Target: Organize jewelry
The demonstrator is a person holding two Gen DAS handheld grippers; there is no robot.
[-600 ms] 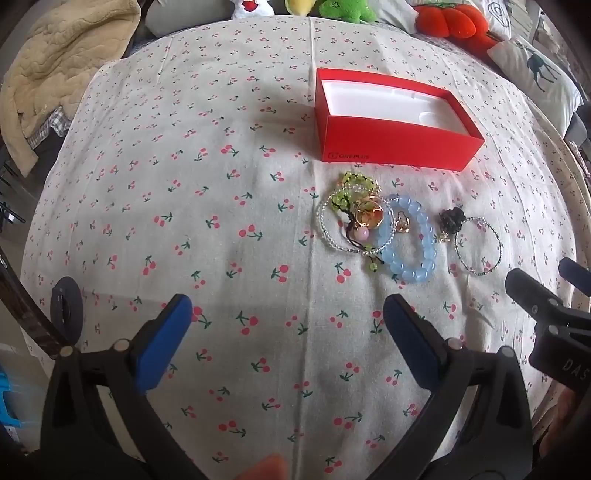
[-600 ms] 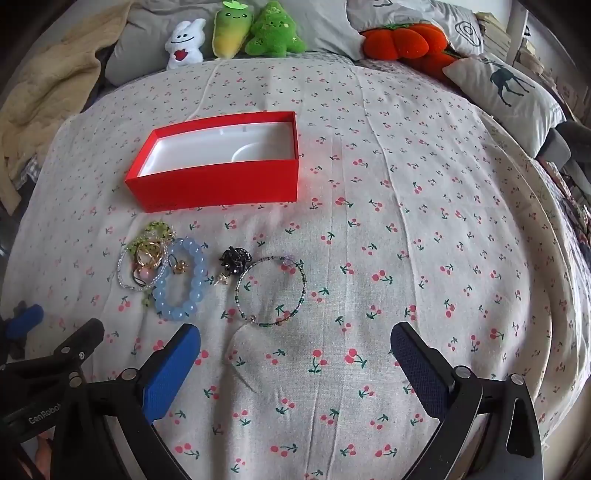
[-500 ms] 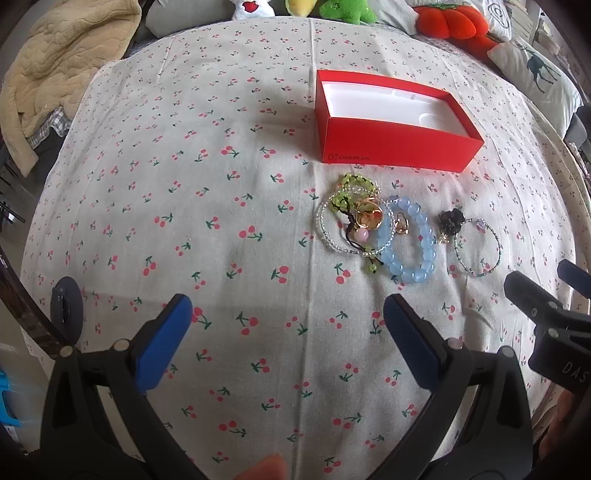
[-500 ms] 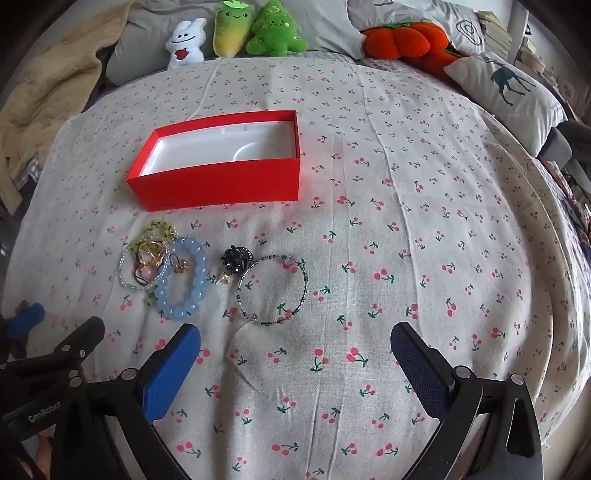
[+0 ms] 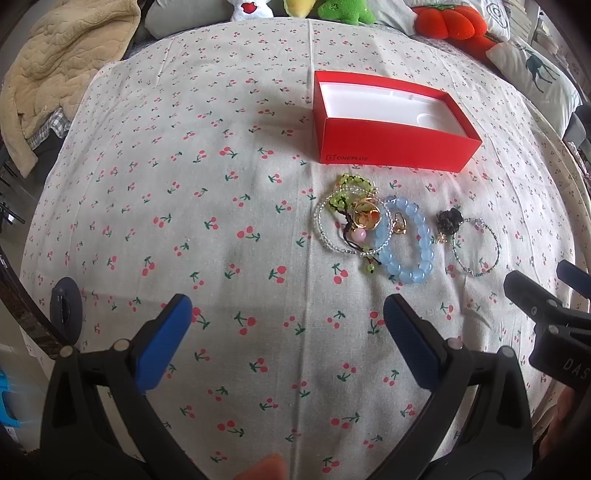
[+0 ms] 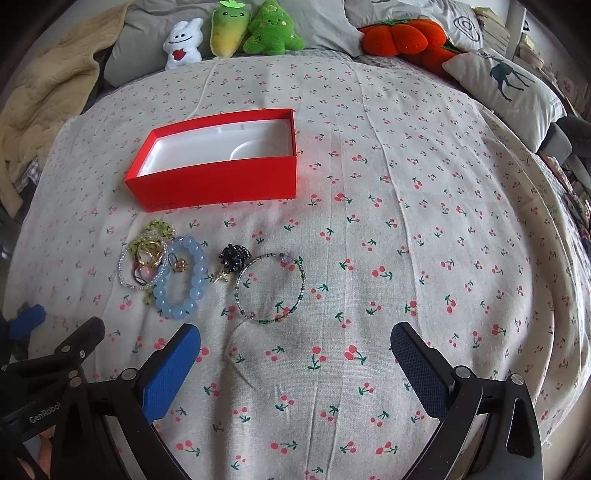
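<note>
Right wrist view has the right gripper (image 6: 295,363) spread wide and empty over the cherry-print sheet (image 6: 406,229), just near of the thin beaded bangle (image 6: 271,288); the left gripper (image 5: 287,332) likewise gapes empty. Further left lie the blue bead bracelet (image 6: 181,282) and a tangled heap (image 6: 147,258), with the red box (image 6: 221,177) beyond. Grabbing into that heap could drag several linked pieces at once, or pinch the sheet.

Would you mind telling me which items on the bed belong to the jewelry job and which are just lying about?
Job: red box, blue bead bracelet, thin beaded bracelet, black flower charm, tangled ring pile.
Lying about: plush toys, deer pillow, beige blanket.
</note>
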